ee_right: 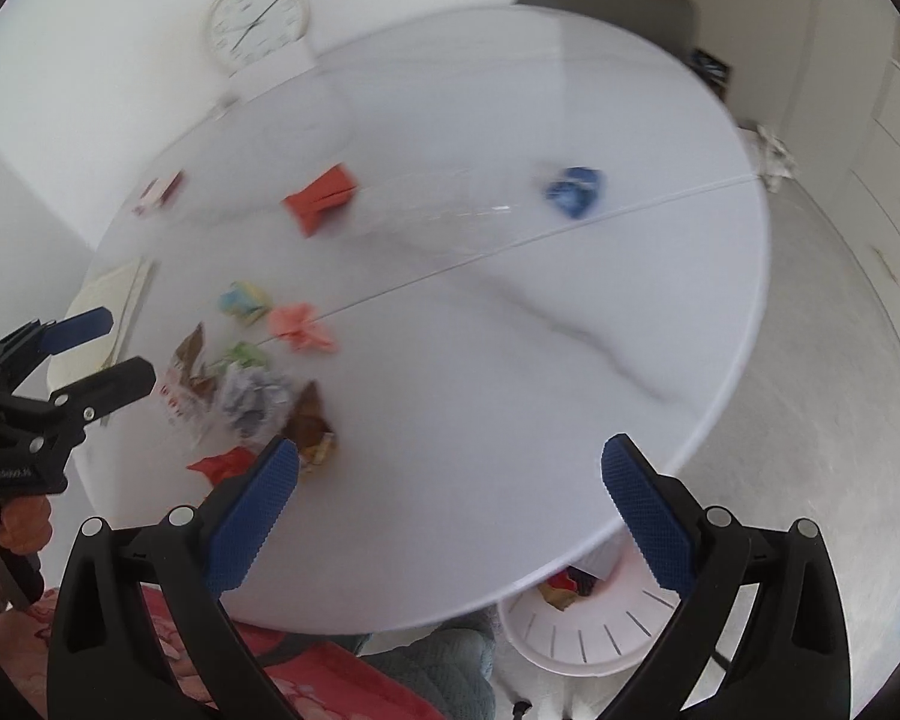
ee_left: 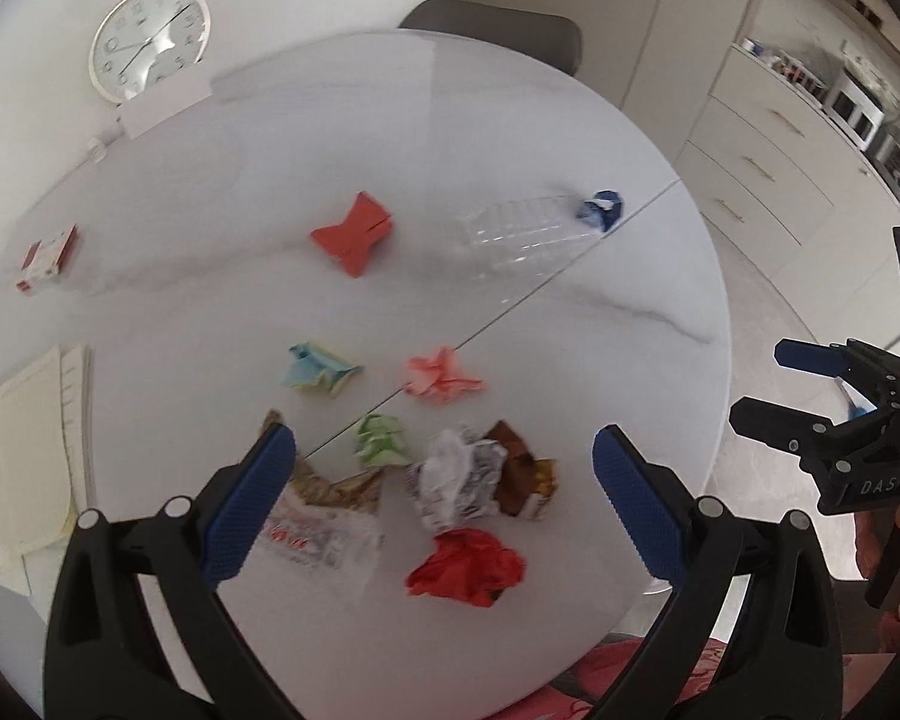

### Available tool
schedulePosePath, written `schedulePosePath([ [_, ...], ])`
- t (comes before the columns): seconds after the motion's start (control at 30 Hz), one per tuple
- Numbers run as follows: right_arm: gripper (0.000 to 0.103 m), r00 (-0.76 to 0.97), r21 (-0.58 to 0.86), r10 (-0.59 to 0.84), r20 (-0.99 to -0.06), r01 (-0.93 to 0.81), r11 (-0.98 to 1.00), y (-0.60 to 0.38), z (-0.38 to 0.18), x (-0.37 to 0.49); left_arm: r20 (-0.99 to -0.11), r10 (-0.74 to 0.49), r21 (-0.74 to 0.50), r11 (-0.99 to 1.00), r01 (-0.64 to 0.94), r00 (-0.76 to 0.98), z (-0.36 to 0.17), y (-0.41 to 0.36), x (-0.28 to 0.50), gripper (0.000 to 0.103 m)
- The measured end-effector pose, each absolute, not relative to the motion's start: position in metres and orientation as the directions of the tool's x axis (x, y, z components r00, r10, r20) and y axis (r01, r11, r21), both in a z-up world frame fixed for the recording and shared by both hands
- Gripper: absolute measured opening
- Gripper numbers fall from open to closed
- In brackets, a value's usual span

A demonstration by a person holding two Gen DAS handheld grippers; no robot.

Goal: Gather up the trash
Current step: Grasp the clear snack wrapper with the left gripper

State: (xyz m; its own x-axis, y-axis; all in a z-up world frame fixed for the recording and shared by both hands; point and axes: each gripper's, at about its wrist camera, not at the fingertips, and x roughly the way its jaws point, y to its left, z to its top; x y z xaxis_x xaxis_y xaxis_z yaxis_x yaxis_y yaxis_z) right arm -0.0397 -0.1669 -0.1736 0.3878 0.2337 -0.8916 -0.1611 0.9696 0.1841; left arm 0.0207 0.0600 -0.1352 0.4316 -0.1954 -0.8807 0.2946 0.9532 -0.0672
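Note:
Trash lies scattered on a round white table (ee_left: 600,324). A near pile holds a red crumpled scrap (ee_left: 468,567), a white crumpled wrapper (ee_left: 459,474), a brown wrapper (ee_left: 522,468) and a clear printed bag (ee_left: 324,516). Further off lie green (ee_left: 381,438), pink (ee_left: 441,375) and blue-yellow paper wads (ee_left: 321,369), a red folded paper (ee_left: 354,234) and a clear bottle (ee_left: 522,234) beside a blue wad (ee_left: 600,210). My left gripper (ee_left: 443,441) hovers open above the pile. My right gripper (ee_right: 450,447) is open and holds nothing, over the table's near edge.
A white bin (ee_right: 582,630) holding some trash stands on the floor under the table's near right edge. A stack of papers (ee_left: 24,438) and a small red-white box (ee_left: 48,258) lie at the left. A clock (ee_left: 150,39) leans at the back, near a grey chair (ee_left: 498,30).

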Motion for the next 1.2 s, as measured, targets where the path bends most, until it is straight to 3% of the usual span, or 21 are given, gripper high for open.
schedulePosePath([
  [0.17, 0.1, 0.306, 0.192, 0.271, -0.913, -0.265, 0.945, -0.12, -0.198, -0.026, -0.916, -0.127, -0.062, 0.982, 0.177, 0.38, -0.174, 0.107, 0.028, 0.095],
  [0.47, 0.1, 0.238, 0.19, 0.279, -0.93, -0.337, 0.922, -0.079, -0.216, -0.018, -0.928, -0.132, -0.077, 0.983, 0.169, 0.348, -0.218, 0.125, 0.039, 0.094],
  [0.63, 0.1, 0.228, 0.187, 0.276, -0.934, -0.348, 0.919, -0.072, -0.214, -0.017, -0.934, -0.143, -0.087, 0.98, 0.178, 0.329, -0.235, 0.13, 0.047, 0.079],
  [0.97, 0.1, 0.206, 0.194, 0.283, -0.937, -0.368, 0.909, -0.056, -0.215, -0.016, -0.918, -0.185, -0.119, 0.972, 0.201, 0.351, -0.235, 0.132, 0.048, 0.075],
  [1.2, 0.1, 0.189, 0.189, 0.285, -0.94, -0.407, 0.894, -0.041, -0.216, -0.015, -0.903, -0.216, -0.152, 0.969, 0.193, 0.372, -0.225, 0.139, 0.046, 0.066],
])
